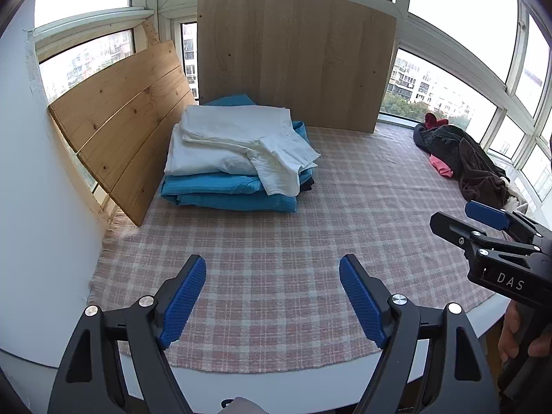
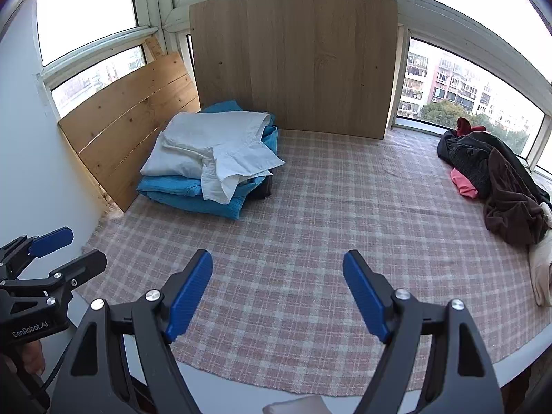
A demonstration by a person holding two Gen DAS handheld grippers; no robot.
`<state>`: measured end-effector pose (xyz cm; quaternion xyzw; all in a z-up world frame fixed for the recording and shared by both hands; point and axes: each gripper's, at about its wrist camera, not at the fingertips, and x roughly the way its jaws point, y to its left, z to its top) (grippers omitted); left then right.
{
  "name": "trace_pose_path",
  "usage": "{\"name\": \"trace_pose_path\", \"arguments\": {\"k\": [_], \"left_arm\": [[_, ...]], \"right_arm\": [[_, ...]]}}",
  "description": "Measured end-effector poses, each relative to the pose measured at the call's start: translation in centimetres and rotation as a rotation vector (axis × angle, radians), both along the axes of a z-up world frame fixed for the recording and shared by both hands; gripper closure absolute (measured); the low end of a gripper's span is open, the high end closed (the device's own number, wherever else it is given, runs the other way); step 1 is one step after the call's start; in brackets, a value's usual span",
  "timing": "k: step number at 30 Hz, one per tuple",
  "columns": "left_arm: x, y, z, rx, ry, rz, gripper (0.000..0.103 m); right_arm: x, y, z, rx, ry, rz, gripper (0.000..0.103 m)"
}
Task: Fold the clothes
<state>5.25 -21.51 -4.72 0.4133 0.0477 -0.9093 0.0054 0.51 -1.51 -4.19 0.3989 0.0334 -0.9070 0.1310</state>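
I judge that the unfolded dark pile (image 2: 496, 186) at the far right of the surface (image 2: 310, 224) lies nearer my right hand-held gripper (image 2: 277, 296) than my left hand-held gripper (image 1: 272, 300), both spread apart and empty.

Bay windows (image 1: 445, 79) wrap round, daylight, apartment blocks outside; two wooden boards (image 1: 296, 58) lean against glass; white wall (image 1: 31, 172) left.
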Motion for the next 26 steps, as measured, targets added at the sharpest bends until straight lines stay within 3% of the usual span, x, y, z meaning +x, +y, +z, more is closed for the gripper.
{"name": "trace_pose_path", "arguments": {"k": [18, 26], "left_arm": [[-0.8, 0.5, 0.1, -0.02, -0.001, -0.009, 0.025], [-1.0, 0.6, 0.3, -0.07, 0.011, 0.009, 0.025]], "right_arm": [[-0.9, 0.3, -0.5, 0.009, -0.01, -0.009, 0.025], [-1.3, 0.3, -0.9, 0.007, -0.021, -0.01, 0.025]]}}
